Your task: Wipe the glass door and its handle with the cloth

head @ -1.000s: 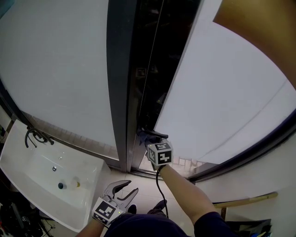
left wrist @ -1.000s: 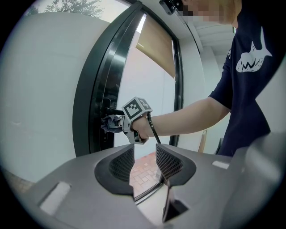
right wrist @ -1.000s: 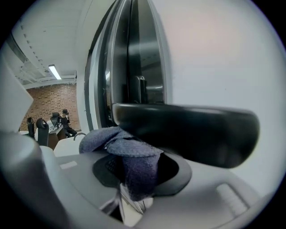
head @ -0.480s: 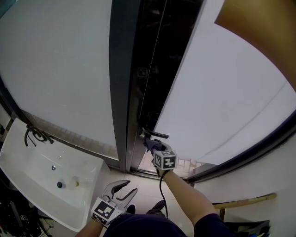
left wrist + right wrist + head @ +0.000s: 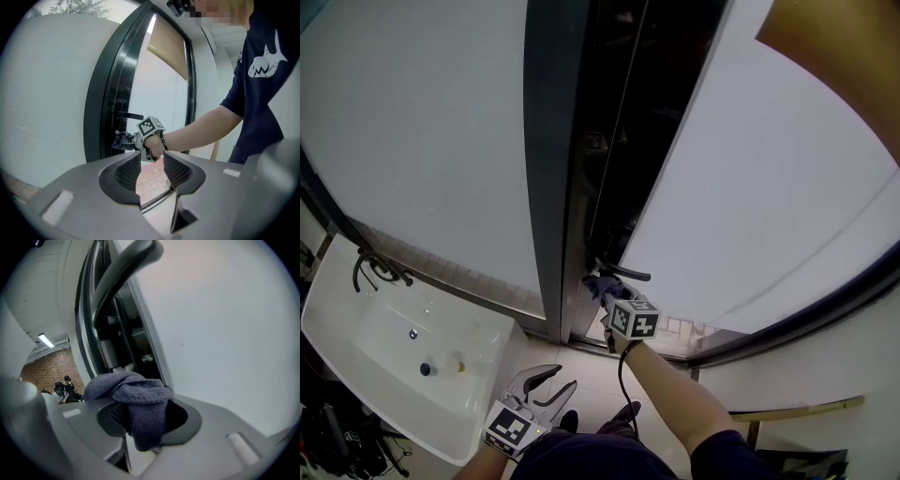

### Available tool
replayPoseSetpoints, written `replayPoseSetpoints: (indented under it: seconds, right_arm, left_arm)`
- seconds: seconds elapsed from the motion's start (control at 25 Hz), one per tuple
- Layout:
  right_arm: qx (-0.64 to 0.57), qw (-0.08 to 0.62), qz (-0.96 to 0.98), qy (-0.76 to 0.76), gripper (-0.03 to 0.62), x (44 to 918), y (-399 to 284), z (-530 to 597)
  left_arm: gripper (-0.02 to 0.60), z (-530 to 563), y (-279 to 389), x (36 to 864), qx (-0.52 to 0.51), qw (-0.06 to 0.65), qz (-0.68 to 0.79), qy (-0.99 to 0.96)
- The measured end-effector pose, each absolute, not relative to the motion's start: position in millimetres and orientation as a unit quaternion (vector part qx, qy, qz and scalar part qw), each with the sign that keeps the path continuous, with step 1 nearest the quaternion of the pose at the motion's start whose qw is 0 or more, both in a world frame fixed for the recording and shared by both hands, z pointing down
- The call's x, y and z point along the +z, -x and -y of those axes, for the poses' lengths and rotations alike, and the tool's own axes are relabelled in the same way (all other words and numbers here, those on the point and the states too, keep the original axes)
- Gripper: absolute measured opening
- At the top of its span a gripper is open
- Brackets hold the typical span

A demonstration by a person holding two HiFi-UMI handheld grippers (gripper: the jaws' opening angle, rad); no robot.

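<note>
Head view: my right gripper (image 5: 600, 287) sits at centre frame, arm stretched up from the bottom edge, jaws pinching a bunched dark blue cloth (image 5: 596, 282). Cloth is right under the black handle (image 5: 625, 273), at the dark edge of the glass door (image 5: 750, 206); can't tell if cloth touches handle. Door pane is frosted white and fills the right half of the frame; a dark frame runs down the middle. My left gripper (image 5: 556, 379) is low, bottom centre-left, well apart from the door, jaws spread, nothing between them. White sink (image 5: 337, 309) with black tap (image 5: 373, 273) at lower left.

Left gripper view: jaws apart, only floor tiles (image 5: 150, 180) seen through the gap. Beyond them, mid frame, the right gripper holds the cloth at the dark door frame, just below the handle.

Right gripper view: cloth clamped between the jaws, folds heaped over the top, a tail hanging down at centre bottom. Handle looms at upper centre-left, above the cloth, blurred. White pane takes the right side.
</note>
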State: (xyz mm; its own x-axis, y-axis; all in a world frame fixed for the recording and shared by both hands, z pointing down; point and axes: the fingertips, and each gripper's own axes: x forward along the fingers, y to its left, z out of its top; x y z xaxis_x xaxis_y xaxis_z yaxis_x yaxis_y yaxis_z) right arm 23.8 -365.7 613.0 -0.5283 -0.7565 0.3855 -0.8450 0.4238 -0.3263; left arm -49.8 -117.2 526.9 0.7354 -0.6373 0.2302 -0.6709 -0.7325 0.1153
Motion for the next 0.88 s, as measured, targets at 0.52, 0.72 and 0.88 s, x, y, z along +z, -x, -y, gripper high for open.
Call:
replayPoseSetpoints:
  seconds: [0.52, 0.72, 0.88]
  right_arm:
    - [0.424, 0.084, 0.775, -0.461, 0.149, 642, 4, 379]
    - [0.446, 0.099, 0.754, -0.472, 0.144, 673, 2, 381]
    - [0.428, 0.127, 0.761, -0.472, 0.144, 696, -5, 378]
  left_arm:
    - [0.146, 125, 59, 543, 0.101, 0.107, 0.368, -0.918]
    - [0.146, 125, 56, 537, 0.097, 0.101, 0.366, -0.92]
    - [0.146, 123, 62, 533, 0.094, 0.1, 0.379, -0.915]
